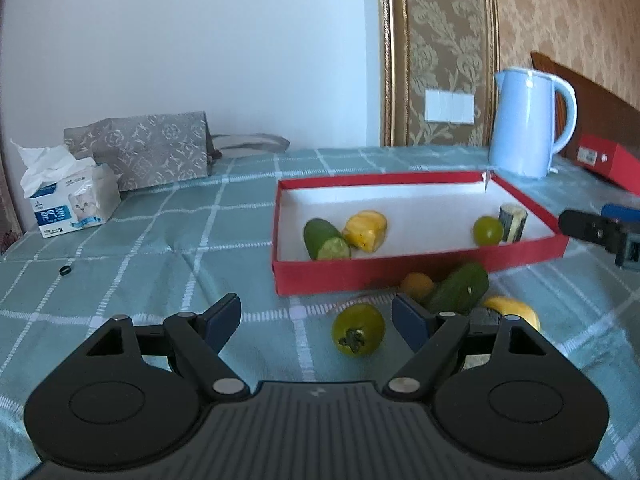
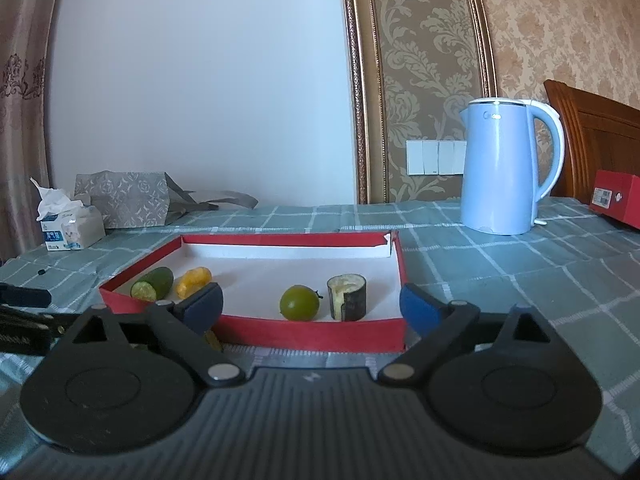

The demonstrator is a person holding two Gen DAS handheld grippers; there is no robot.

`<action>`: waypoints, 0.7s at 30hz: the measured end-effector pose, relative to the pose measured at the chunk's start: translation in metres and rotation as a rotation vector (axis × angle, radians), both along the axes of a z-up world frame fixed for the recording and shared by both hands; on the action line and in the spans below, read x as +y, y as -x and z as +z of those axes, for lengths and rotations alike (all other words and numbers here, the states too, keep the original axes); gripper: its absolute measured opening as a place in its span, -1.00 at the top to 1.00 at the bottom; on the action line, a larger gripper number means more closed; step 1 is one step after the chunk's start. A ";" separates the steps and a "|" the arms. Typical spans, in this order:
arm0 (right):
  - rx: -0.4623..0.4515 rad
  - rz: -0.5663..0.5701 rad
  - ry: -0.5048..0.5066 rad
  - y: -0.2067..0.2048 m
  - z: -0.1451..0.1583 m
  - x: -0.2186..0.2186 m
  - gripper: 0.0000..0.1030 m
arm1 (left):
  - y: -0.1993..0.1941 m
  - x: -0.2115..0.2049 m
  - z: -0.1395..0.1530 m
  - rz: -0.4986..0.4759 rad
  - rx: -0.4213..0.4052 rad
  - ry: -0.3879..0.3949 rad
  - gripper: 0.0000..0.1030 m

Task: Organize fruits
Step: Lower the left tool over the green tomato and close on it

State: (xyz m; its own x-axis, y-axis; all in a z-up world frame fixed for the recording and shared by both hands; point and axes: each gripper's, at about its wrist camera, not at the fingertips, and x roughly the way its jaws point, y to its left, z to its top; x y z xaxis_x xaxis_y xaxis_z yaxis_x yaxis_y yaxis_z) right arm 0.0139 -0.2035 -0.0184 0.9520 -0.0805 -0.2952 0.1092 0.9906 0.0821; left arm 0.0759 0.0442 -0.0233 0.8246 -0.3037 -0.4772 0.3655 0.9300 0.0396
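Fingers of the left gripper (image 1: 316, 316) stand wide apart and empty, and the small round green tomato with its dark star-shaped calyx (image 1: 358, 335) lies on the teal checked tablecloth (image 1: 120, 280) just ahead of them, inside the gap but nearer the right-hand blue pad (image 1: 408, 320). So the coming move seems to call for a short push forward and a touch to the right before closing; being round, the tomato offers no long axis to line up with. Just past it lie a small orange round fruit (image 1: 417, 285), a dark green cucumber piece (image 1: 460, 287) slanting up to the right, and a yellow fruit (image 1: 514, 310), partly hidden, perhaps a lemon. Beyond them sits the shallow red cardboard box with a white floor (image 1: 420, 270), already holding a cut cucumber end (image 1: 326, 239), a yellow pepper-like piece (image 1: 366, 231), another green tomato (image 1: 488, 231) and a dark-skinned cut stub (image 1: 512, 222). The right gripper (image 2: 310, 306), equally wide and empty, faces the box front from farther off, so the left is nearer.
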 end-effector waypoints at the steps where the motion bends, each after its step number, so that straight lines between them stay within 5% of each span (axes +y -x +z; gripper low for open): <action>1: 0.000 0.001 0.001 0.000 0.000 0.000 -0.84 | 0.000 -0.002 -0.001 -0.003 -0.001 -0.008 -0.61; 21: -0.019 0.016 -0.009 0.004 0.003 0.002 -0.89 | -0.014 -0.030 -0.014 0.016 0.074 -0.083 -0.60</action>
State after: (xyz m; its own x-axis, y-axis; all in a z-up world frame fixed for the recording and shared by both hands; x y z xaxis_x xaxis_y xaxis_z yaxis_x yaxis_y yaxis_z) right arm 0.0097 -0.2016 -0.0157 0.9585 -0.0630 -0.2781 0.0920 0.9914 0.0926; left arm 0.0898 0.0143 -0.0374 0.7906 -0.2480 -0.5598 0.3554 0.9304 0.0898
